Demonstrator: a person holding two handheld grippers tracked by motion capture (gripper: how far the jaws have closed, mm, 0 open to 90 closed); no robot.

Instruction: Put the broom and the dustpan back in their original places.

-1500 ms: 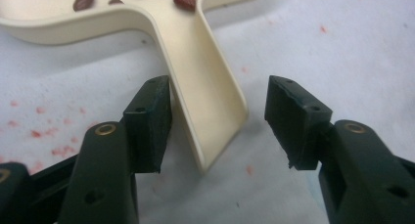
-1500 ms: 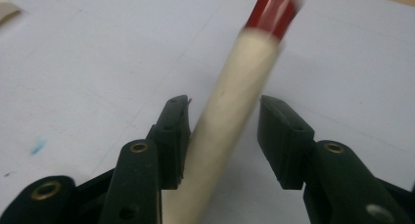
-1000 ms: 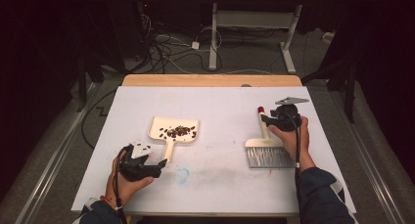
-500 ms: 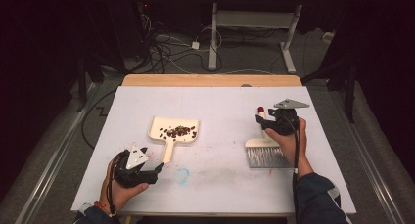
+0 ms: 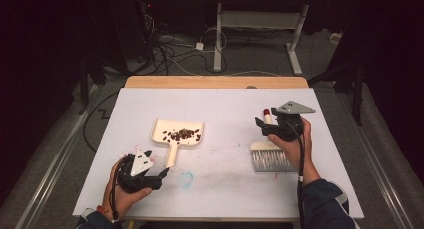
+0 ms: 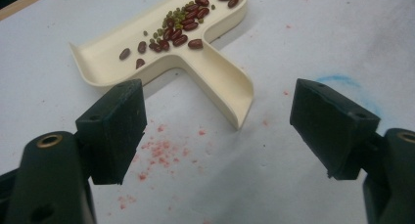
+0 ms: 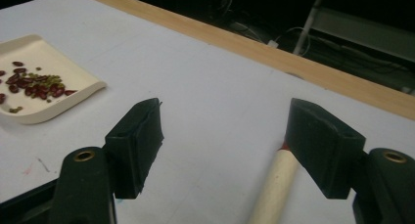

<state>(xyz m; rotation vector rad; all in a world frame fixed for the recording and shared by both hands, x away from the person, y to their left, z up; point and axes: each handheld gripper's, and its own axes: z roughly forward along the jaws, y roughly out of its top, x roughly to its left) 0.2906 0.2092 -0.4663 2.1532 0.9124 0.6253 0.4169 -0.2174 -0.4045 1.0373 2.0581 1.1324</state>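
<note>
A cream dustpan (image 5: 178, 135) lies mid-table with red and green beans (image 5: 183, 134) in its pan and its handle toward me. My left gripper (image 5: 161, 176) is open just short of that handle; the dustpan (image 6: 215, 67) lies beyond the spread left gripper (image 6: 220, 131). A brush (image 5: 270, 159) with grey bristles and a red-tipped handle lies at the right. My right gripper (image 5: 262, 126) hovers over the handle. Its jaws have just been opening, and the right gripper (image 7: 225, 141) is open with nothing pressed between them. The brush handle (image 7: 274, 185) rests on the table below one jaw.
The white table top (image 5: 225, 104) ends in a wooden strip (image 5: 215, 82) at the far edge. Red specks (image 6: 161, 150) and a blue smear (image 5: 186, 179) mark the surface near the left gripper. Cables and a desk frame lie on the floor beyond.
The right gripper's jaws have spread and come off the brush handle, and the hand has lifted a little. The brush lies still. The left hand has barely moved.
</note>
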